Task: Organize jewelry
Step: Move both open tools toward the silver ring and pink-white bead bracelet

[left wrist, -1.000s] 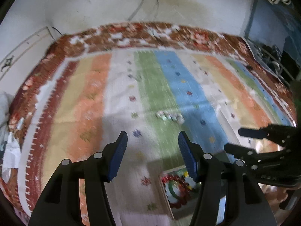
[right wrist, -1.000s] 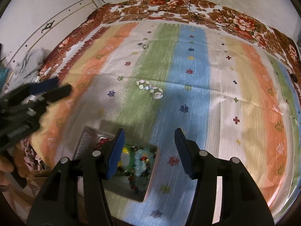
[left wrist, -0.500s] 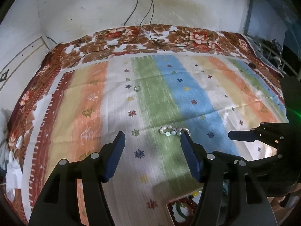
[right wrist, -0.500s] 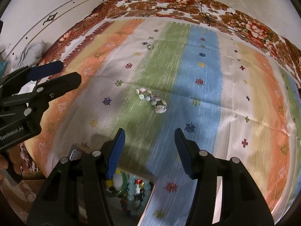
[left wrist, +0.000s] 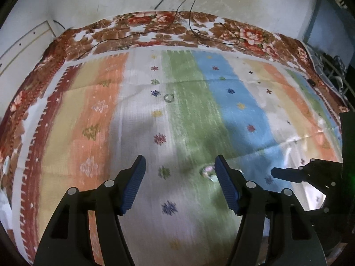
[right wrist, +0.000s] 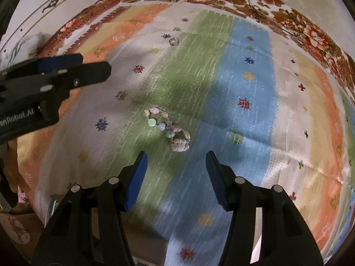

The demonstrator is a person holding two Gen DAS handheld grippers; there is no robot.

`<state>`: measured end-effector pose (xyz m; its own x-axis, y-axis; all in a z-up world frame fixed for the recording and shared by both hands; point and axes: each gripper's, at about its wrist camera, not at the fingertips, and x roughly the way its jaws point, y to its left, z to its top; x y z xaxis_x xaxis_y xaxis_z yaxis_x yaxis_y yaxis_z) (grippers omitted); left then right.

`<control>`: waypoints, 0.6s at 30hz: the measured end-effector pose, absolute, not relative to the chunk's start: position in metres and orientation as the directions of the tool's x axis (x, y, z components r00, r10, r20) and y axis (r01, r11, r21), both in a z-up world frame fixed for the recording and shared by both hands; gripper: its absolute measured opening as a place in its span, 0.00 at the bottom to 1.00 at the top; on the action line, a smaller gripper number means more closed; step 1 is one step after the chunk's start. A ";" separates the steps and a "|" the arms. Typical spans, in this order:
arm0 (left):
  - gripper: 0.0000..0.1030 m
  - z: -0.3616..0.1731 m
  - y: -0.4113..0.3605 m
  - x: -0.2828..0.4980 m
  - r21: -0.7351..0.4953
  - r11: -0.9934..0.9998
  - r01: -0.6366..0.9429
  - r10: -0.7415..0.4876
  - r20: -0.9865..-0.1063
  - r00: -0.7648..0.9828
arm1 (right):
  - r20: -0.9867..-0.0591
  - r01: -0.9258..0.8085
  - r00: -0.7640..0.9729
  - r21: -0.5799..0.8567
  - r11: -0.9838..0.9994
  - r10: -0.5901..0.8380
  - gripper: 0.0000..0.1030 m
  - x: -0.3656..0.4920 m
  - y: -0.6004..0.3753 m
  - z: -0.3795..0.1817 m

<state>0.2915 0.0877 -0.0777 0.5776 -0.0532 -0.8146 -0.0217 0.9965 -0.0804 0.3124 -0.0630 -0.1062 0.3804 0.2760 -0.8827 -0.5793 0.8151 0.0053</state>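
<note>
A pastel bead and shell bracelet (right wrist: 167,128) lies on the green stripe of the striped cloth (right wrist: 255,93). My right gripper (right wrist: 176,168) is open and empty, just short of it. In the left wrist view only a bit of the bracelet (left wrist: 207,171) shows beside the right finger. My left gripper (left wrist: 179,173) is open and empty above the cloth. A small silver ring (left wrist: 168,97) lies farther back and also shows in the right wrist view (right wrist: 174,41). The jewelry box is out of view.
The cloth (left wrist: 99,133) covers a bed with a floral border (left wrist: 159,26) against a white wall. A black cable (left wrist: 193,4) trails down onto the border. The left gripper (right wrist: 51,77) shows at the left of the right wrist view; the right gripper (left wrist: 310,175) at the right of the left.
Both grippers have moved forward over the cloth toward the bracelet. The jewelry box has dropped out of both views. Both grippers stay open.
</note>
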 end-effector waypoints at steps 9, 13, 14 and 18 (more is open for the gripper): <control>0.64 -0.111 0.099 0.328 -0.040 0.999 0.004 -0.036 -0.836 0.548 | -0.907 -0.617 0.343 -0.020 0.786 0.246 0.54 0.333 -0.051 -0.131; 0.65 -0.121 0.100 0.348 -0.034 0.999 0.031 -0.045 -0.838 0.543 | -0.912 -0.630 0.327 -0.013 0.776 0.250 0.54 0.339 -0.048 -0.137; 0.65 -0.122 0.101 0.353 -0.032 0.999 0.034 -0.045 -0.835 0.548 | -0.912 -0.635 0.323 -0.012 0.773 0.251 0.54 0.341 -0.048 -0.138; 0.66 -0.128 0.102 0.381 -0.021 0.999 0.049 -0.045 -0.826 0.562 | -0.917 -0.642 0.313 -0.010 0.767 0.249 0.54 0.346 -0.045 -0.144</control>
<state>0.3807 0.1016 -0.1282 0.5622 -0.0448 -0.8258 0.0488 0.9986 -0.0210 0.3465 -0.0449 -0.1444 0.3127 0.2492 -0.9166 -0.6416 0.7670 -0.0104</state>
